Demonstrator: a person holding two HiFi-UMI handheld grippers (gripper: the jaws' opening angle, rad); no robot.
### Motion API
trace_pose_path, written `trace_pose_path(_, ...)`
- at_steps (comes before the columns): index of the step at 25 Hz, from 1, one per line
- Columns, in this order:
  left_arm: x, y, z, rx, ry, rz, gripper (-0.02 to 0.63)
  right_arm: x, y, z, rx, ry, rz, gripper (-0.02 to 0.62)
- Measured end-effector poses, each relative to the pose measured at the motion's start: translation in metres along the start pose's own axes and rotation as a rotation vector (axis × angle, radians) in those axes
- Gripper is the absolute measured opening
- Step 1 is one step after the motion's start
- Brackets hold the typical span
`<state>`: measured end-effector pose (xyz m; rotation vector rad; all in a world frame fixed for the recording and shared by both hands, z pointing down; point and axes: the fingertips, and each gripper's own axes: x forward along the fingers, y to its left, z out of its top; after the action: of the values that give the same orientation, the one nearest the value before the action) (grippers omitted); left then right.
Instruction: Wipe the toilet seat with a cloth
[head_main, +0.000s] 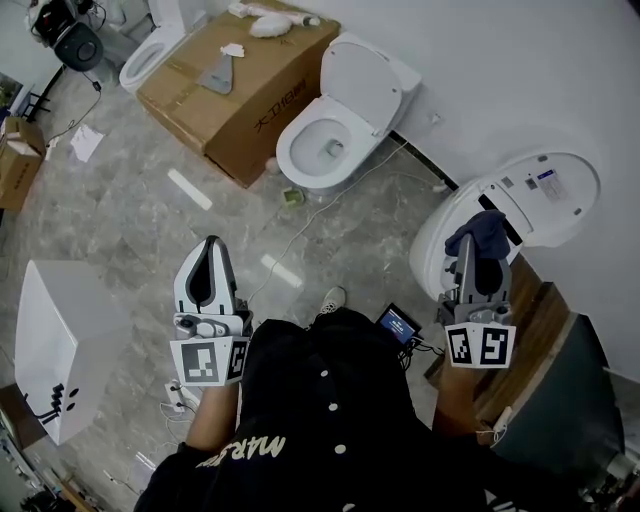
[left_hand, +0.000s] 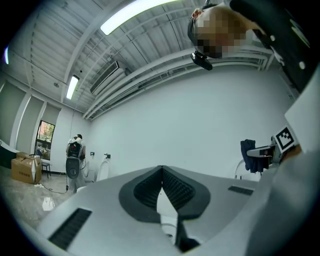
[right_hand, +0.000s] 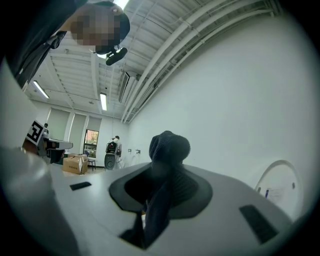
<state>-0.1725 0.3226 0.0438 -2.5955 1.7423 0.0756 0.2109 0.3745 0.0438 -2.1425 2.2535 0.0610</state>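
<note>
Nearest us, our right gripper (head_main: 477, 244) clamps a dark blue cloth (head_main: 489, 230) over the rightmost white toilet's (head_main: 545, 195) closed lid. Our left gripper (head_main: 209, 246) is pinched together, empty. We count three toilets; only the gripper views show a distant person (left_hand: 75, 156).

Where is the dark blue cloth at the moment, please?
The dark blue cloth is on the head view's right, clamped in the right hand-held gripper, over the white toilet.
</note>
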Motion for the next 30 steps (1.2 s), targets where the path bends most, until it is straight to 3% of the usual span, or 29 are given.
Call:
trace_pose_path(5, 0.019, -0.012, -0.002, 0.014, 0.021, -0.012, 0.011, 0.014, -0.014, -0.008, 0.002, 0.025, 0.008, 0.084)
trace_pose_path(13, 0.051, 0.005, -0.019, -0.004, 0.033, -0.011, 0.011, 0.050, -0.014, -0.019, -0.008, 0.030, 0.002, 0.084)
trace_pose_path(30, 0.221, 0.087, -0.012, -0.037, -0.042, -0.107, 0.011, 0.206, -0.008, -0.009, -0.050, 0.008, -0.084, 0.084)
